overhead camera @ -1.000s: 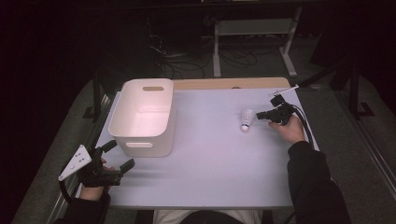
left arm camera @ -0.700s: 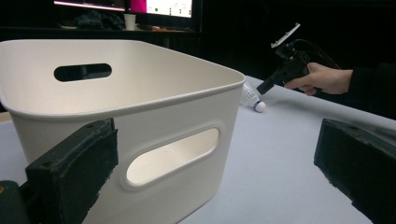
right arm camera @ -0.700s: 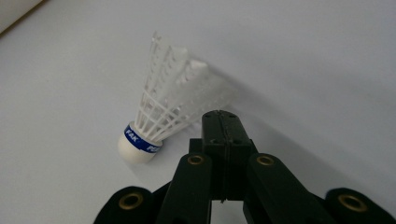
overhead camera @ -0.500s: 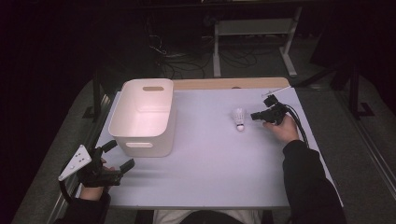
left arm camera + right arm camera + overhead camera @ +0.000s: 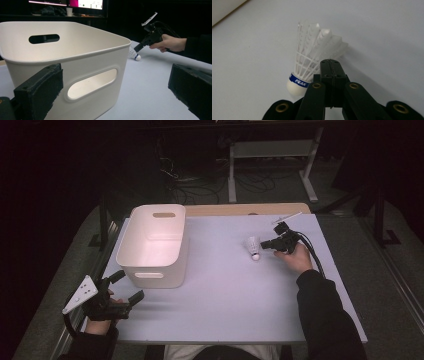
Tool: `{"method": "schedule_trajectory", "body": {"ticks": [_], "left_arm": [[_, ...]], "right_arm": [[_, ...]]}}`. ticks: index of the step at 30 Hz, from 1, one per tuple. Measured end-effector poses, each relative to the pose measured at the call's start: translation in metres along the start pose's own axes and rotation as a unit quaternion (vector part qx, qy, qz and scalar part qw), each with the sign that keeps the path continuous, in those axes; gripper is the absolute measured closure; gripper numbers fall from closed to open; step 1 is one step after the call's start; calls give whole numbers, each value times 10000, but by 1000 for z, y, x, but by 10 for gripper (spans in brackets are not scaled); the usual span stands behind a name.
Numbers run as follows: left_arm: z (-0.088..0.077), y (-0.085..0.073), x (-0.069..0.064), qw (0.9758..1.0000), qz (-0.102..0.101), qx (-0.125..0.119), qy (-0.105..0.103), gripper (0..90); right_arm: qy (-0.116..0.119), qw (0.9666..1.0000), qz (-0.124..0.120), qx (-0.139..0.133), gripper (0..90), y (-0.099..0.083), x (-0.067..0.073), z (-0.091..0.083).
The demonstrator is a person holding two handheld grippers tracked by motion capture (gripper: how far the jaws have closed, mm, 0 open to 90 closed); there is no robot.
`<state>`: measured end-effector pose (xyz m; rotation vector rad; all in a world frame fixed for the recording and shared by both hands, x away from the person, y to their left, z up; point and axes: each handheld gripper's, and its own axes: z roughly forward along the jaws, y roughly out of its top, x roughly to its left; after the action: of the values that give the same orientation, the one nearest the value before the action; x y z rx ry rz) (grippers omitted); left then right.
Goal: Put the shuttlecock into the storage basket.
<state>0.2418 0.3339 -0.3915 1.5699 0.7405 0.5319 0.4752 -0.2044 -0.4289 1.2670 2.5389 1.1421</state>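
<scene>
Shuttlecock [image 5: 253,248] lies right of centre on the pale table [image 5: 225,290], well apart from the white plastic bin [image 5: 154,246]; its white cork tip with a blue band points toward the near edge, feathers toward the far side; in the right gripper view the shuttlecock [image 5: 312,62] sits directly ahead of the jaws, and the band reads "PEAK". Right claw [image 5: 265,245] is held level in the person's right hand [image 5: 296,259], its tip at the feather skirt; the jaws are pressed together, apparently pinching the skirt's edge, though the contact itself is hidden behind them. Left claw [image 5: 129,287] rests at the near left corner of the table, just beside the bin's near wall; its jaws stand spread with nothing between them; in the left gripper view they frame the bin [image 5: 75,62] with its handle slot, and beyond it the right claw [image 5: 137,48] meets the shuttlecock [image 5: 134,54].
</scene>
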Motion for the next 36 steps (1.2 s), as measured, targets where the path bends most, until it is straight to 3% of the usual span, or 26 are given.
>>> {"method": "schedule_trajectory", "body": {"ticks": [13,36], "left_arm": [[0,0,0,10000,3,1,-7,0],[0,0,0,10000,11,-10,-13,0]], "right_arm": [[90,10000,-6,-29,891,3,3,6],[339,9992,-221,66,891,8,21,23]]}}
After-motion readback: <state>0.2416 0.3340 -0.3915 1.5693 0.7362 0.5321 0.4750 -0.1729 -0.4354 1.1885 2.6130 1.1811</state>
